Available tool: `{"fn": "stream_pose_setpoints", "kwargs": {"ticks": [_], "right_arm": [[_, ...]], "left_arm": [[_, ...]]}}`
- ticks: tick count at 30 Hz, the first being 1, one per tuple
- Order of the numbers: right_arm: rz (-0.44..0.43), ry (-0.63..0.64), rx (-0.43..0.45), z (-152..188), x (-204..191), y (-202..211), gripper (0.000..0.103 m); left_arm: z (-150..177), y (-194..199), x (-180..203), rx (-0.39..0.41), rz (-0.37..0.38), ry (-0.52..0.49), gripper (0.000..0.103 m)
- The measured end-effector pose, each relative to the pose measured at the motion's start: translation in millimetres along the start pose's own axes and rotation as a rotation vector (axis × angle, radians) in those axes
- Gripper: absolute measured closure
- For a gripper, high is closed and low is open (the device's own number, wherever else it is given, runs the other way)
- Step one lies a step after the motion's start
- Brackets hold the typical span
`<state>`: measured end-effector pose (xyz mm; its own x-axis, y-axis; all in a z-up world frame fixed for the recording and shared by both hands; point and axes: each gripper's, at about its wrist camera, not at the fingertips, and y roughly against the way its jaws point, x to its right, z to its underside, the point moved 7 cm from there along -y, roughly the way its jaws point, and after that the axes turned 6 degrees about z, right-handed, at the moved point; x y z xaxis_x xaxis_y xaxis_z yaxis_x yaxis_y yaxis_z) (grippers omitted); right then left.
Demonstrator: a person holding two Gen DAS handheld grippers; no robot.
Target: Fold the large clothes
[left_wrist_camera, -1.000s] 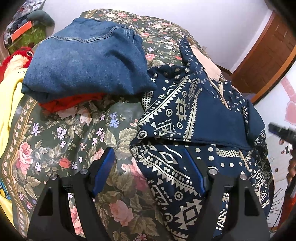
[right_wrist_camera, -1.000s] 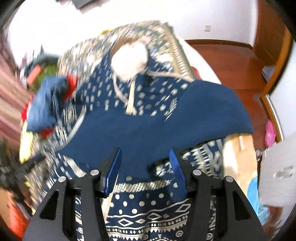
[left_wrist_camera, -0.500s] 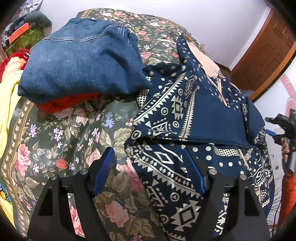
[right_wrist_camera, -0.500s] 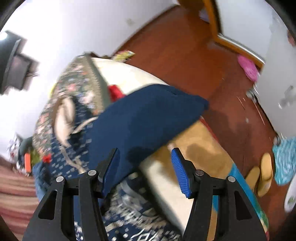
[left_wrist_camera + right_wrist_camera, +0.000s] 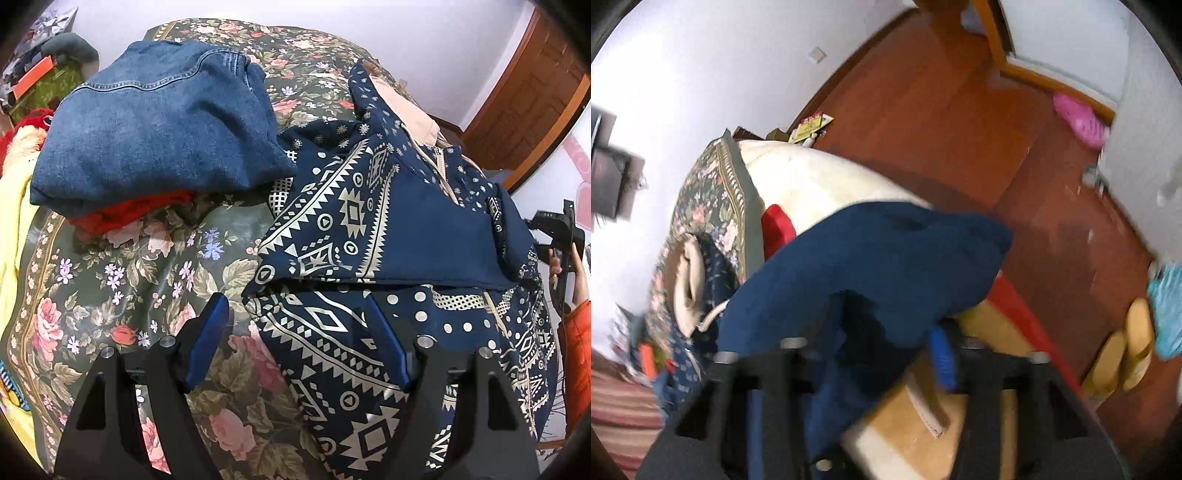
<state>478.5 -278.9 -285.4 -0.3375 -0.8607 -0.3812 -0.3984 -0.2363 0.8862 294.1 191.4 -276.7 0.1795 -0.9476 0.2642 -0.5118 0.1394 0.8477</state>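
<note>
A navy hoodie with cream geometric print [image 5: 369, 229] lies on the floral bedspread [image 5: 122, 280], its sleeve folded across the body. My left gripper [image 5: 295, 332] is open and hovers over the hoodie's near left edge, holding nothing. In the right wrist view the hoodie's plain navy part [image 5: 871, 266] hangs off the bed's side and drapes over my right gripper [image 5: 871, 350]. Its left finger is hidden by the cloth, its blue right pad [image 5: 942, 354] shows. The view is blurred, so I cannot tell its state. The right gripper also shows in the left wrist view [image 5: 557, 232].
Folded blue jeans [image 5: 155, 129] sit on a red garment [image 5: 129, 210] at the back left of the bed. Yellow cloth [image 5: 14, 240] lies at the left edge. To the right is a wooden floor [image 5: 960, 110] with slippers [image 5: 1123, 347] and a door [image 5: 528, 96].
My right gripper swung from above the hoodie toward the bed's right side and dropped lower, and the navy cloth now covers its fingers. My left gripper stayed almost still and open.
</note>
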Motion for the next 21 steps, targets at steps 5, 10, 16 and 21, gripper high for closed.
{"fn": "stream_pose_setpoints", "kwargs": {"ticks": [5,10,16,21], "right_arm": [[-0.012,0.125,0.092,-1,-19,34,0.093],[-0.091,0.191,0.137,-3,-57,69,0.094],[-0.219,0.367,0.212,24,-139,122,0.096],[-0.364,0.506,0.209,76,-212,145,0.096]], "left_arm": [[1,1,-3,0.000,-0.008,-0.002,0.028],[3,8,0,0.011,0.011,-0.002,0.028],[2,20,2,0.032,0.018,-0.015,0.028],[2,31,-2,0.053,0.024,-0.007,0.028]]}}
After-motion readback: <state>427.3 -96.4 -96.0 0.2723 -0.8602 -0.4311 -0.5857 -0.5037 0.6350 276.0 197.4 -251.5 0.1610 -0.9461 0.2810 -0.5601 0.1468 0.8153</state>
